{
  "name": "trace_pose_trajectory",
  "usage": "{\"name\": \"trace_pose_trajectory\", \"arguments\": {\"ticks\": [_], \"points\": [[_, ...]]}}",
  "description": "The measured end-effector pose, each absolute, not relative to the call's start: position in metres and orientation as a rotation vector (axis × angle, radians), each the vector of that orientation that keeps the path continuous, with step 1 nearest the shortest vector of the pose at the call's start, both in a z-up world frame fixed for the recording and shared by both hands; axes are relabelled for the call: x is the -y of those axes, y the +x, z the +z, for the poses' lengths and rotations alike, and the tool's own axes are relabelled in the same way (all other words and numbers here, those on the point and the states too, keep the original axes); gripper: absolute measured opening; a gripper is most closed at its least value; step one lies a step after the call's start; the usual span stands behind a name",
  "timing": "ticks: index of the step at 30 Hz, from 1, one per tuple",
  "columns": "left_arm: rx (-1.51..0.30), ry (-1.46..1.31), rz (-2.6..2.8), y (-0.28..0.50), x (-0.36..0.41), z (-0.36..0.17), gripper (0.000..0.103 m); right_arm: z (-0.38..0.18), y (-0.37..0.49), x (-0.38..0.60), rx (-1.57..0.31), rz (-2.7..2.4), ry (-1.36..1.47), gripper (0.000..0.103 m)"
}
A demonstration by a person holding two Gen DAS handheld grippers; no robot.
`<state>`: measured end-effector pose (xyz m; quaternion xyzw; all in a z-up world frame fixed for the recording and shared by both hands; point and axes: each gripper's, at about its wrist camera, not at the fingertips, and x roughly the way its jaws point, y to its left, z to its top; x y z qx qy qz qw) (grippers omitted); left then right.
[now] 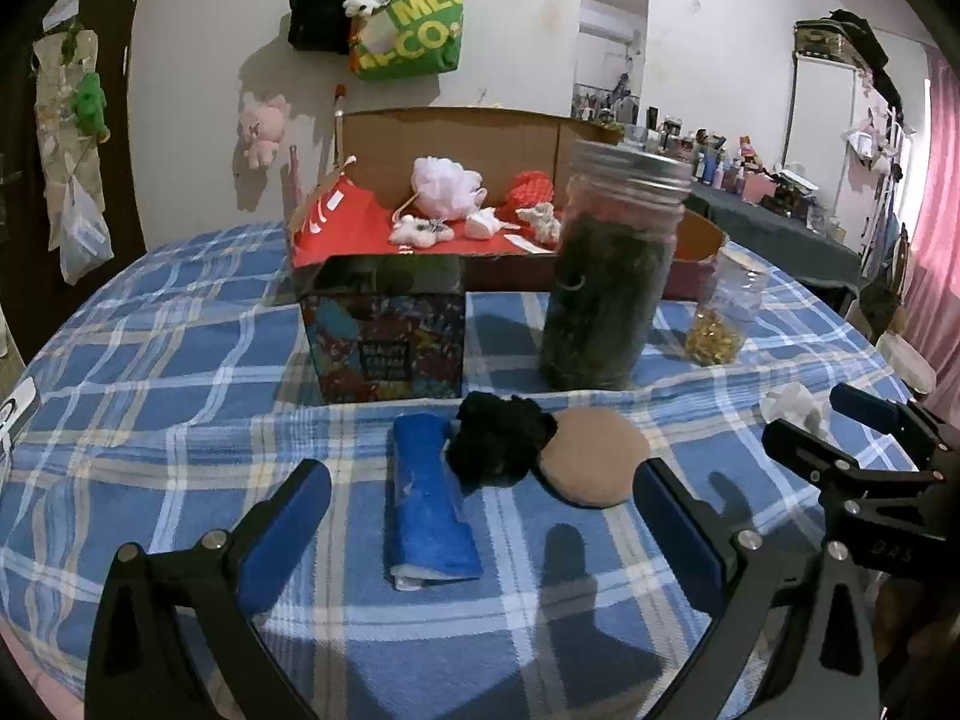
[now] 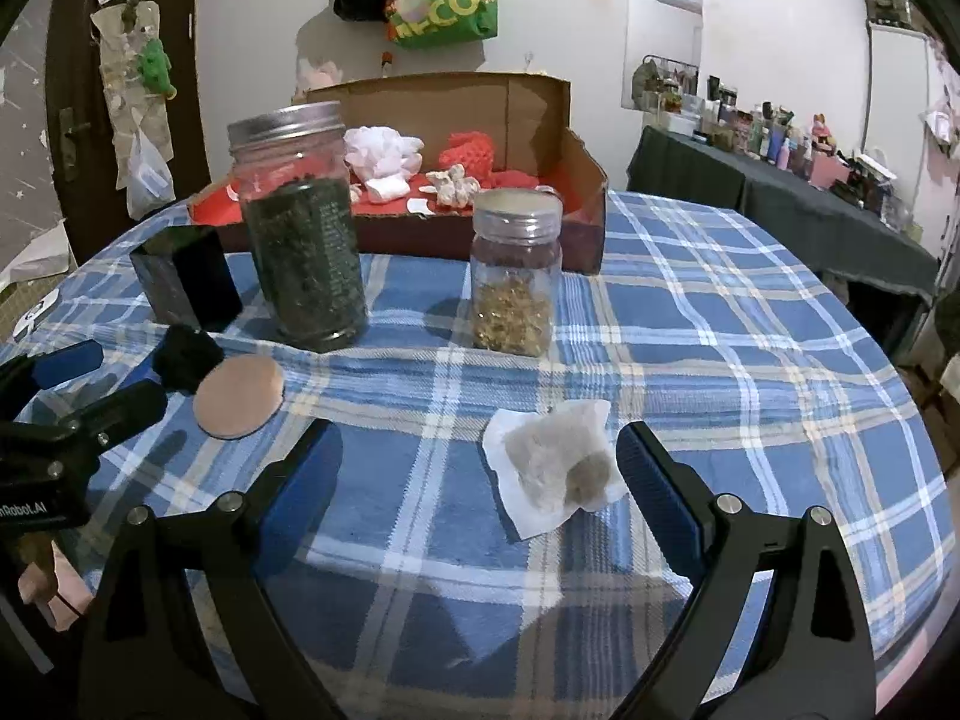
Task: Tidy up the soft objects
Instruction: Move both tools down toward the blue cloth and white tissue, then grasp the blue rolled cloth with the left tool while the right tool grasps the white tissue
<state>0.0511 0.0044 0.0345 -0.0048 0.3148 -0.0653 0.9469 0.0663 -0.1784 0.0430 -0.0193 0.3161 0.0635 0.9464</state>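
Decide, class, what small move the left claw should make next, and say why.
Probably ease the left claw forward and down around the rolled blue cloth. The claw is open and empty, the cloth lies between its fingers on the checked tablecloth, and other soft items already sit in the cardboard box behind.

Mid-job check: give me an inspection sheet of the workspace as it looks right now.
Surface: blue plaid cloth over the table.
Job's things: blue roll, black scrunchie touching tan puff; white pouch lies apart; cardboard tray holds white and red soft items.
Clutter: tall jar, small jar, printed box.
Grippers: left gripper open around the blue roll, right gripper open before the pouch.
Cables: nothing seen.
Surroundings: green bag on wall, crowded side table.
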Motion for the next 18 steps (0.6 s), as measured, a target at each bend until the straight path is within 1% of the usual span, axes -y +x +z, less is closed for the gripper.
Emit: {"name": "trace_pose_trajectory", "arguments": {"ticks": [5, 7, 9, 10, 12, 13, 14, 15, 16, 17, 18], "points": [[-0.658, -0.015, -0.11, 0.057, -0.01, 0.032, 0.102, 0.038, 0.074, 0.187, -0.666, 0.117, -0.041, 0.094], [-0.667, -0.023, -0.095, 0.059, -0.015, 0.031, 0.096, 0.036, 0.079, 0.191, -0.683, 0.12, -0.037, 0.094], [-0.685, -0.024, -0.092, 0.063, -0.018, 0.029, 0.084, 0.033, 0.083, 0.194, -0.698, 0.124, -0.031, 0.093], [-0.698, -0.022, -0.096, 0.065, -0.019, 0.027, 0.08, 0.032, 0.084, 0.195, -0.702, 0.126, -0.029, 0.093], [-0.726, -0.027, -0.104, 0.069, -0.02, 0.022, 0.061, 0.03, 0.086, 0.196, -0.713, 0.138, -0.021, 0.089], [-0.742, -0.032, -0.109, 0.071, -0.021, 0.019, 0.058, 0.03, 0.086, 0.197, -0.714, 0.139, -0.023, 0.078], [-0.753, -0.033, -0.111, 0.072, -0.021, 0.016, 0.047, 0.028, 0.087, 0.197, -0.719, 0.138, -0.023, 0.068], [-0.748, -0.02, -0.098, 0.072, -0.021, 0.015, 0.036, 0.027, 0.088, 0.198, -0.727, 0.14, -0.023, 0.064], [-0.738, -0.009, -0.094, 0.07, -0.021, 0.015, 0.029, 0.027, 0.087, 0.198, -0.724, 0.137, -0.025, 0.058], [-0.739, -0.01, -0.101, 0.07, -0.021, 0.015, 0.027, 0.027, 0.086, 0.199, -0.717, 0.14, -0.024, 0.041], [-0.74, -0.016, -0.109, 0.07, -0.022, 0.016, 0.026, 0.028, 0.086, 0.2, -0.713, 0.143, -0.022, 0.03]]}}
